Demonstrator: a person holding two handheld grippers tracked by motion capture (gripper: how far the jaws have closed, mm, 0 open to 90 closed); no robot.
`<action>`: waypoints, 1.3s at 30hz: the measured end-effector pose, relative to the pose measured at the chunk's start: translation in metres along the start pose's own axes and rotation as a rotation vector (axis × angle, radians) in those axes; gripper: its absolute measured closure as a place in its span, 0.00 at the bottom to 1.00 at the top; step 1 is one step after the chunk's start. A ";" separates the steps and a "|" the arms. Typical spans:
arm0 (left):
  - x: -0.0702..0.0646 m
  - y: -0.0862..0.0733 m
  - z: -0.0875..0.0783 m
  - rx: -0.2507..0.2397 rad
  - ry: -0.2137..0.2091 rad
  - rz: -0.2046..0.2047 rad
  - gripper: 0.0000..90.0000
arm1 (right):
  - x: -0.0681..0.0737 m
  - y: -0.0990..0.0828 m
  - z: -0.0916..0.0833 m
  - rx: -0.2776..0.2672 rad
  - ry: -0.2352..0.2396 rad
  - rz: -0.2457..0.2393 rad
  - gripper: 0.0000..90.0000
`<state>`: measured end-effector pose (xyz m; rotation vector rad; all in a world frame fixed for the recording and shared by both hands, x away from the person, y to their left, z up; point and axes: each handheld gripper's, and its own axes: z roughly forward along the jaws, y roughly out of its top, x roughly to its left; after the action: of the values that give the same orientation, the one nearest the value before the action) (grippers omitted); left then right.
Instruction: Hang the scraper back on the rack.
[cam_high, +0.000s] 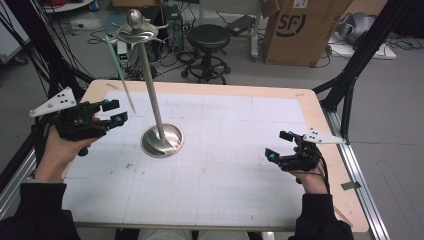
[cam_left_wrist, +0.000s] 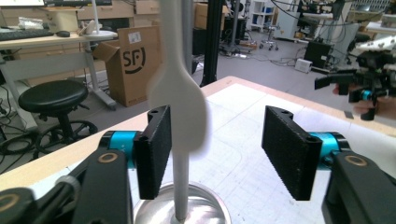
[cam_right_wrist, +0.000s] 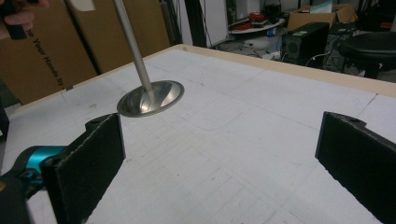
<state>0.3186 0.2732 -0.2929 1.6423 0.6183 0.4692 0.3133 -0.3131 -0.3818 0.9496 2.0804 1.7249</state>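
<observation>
A tall metal stand (cam_high: 152, 95) with a round base (cam_high: 162, 140) and a hooked top rises left of the table's middle. A long pale utensil (cam_high: 120, 72) hangs slanting from one hook. My left gripper (cam_high: 116, 112) is level with the utensil's lower end, just left of it. In the left gripper view the blurred white utensil (cam_left_wrist: 180, 93) lies between the open jaws of the left gripper (cam_left_wrist: 217, 149), close by the left pad, with the stand's pole (cam_left_wrist: 180, 186) behind it. My right gripper (cam_high: 278, 145) hovers open over the table's right side, its jaws wide apart and empty in its own view (cam_right_wrist: 219, 158).
The white gridded mat (cam_high: 225, 165) covers the wooden table. Beyond the far edge stand a black stool (cam_high: 208, 37) and a cardboard box (cam_high: 300, 30). Black frame legs (cam_high: 360, 60) rise at the right, and cables lie on the floor behind.
</observation>
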 end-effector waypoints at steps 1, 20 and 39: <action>-0.001 -0.003 0.001 -0.004 0.006 0.007 0.44 | 0.000 0.000 0.000 0.002 0.000 -0.004 0.00; -0.007 -0.048 0.010 -0.024 0.061 -0.004 0.14 | -0.002 -0.001 0.002 -0.001 0.003 -0.005 0.00; -0.014 -0.098 0.016 -0.004 0.044 -0.037 0.12 | 0.002 -0.002 -0.001 -0.006 -0.005 -0.028 0.00</action>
<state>0.3046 0.2619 -0.3910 1.6177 0.6786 0.4800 0.3105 -0.3129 -0.3827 0.9178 2.0744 1.7125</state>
